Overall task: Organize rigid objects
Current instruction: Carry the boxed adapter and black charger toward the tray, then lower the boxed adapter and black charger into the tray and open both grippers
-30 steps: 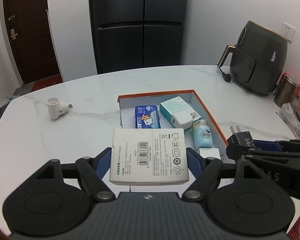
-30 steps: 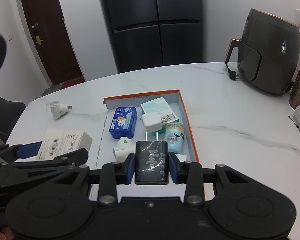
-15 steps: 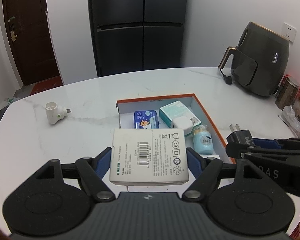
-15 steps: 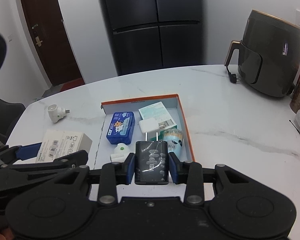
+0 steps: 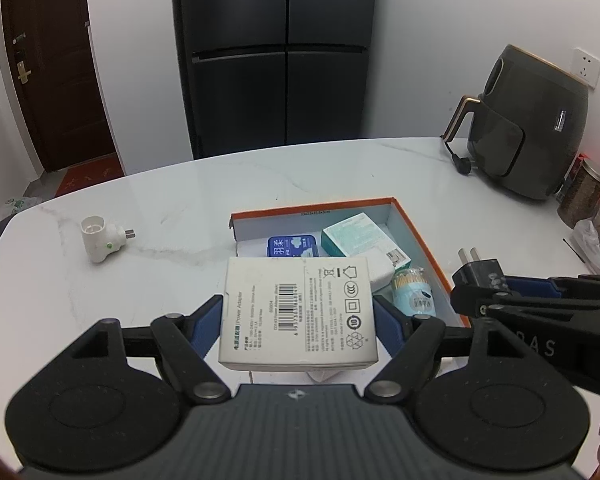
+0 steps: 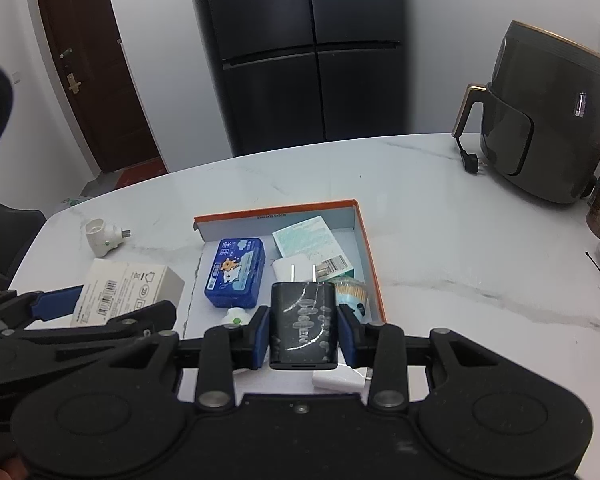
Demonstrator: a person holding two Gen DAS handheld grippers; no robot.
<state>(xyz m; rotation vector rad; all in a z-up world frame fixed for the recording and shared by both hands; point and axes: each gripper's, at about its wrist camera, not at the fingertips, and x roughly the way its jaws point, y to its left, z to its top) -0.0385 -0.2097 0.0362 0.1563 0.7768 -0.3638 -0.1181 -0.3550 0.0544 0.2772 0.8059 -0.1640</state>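
Note:
My left gripper (image 5: 298, 322) is shut on a white power adapter box (image 5: 298, 312), held above the near end of the orange-rimmed box (image 5: 423, 232). My right gripper (image 6: 303, 330) is shut on a black plug charger (image 6: 303, 324), its two prongs pointing forward over the same box (image 6: 365, 248). Inside lie a blue tin (image 6: 236, 272), a teal carton (image 6: 311, 242), a white charger (image 6: 290, 270) and a light blue toothpick jar (image 6: 349, 294). A white plug adapter (image 5: 100, 238) lies on the table to the left.
A dark air fryer (image 5: 531, 136) with its cord stands at the table's back right, with jars (image 5: 585, 194) beside it. A small white block (image 6: 337, 378) lies just under my right gripper. A black fridge (image 5: 276, 52) and brown door (image 5: 48, 64) are behind the marble table (image 5: 180, 208).
Both grippers have drawn back toward the near edge with their loads, so the orange-rimmed box and the white plug adapter now sit farther away. Neither grip has changed.

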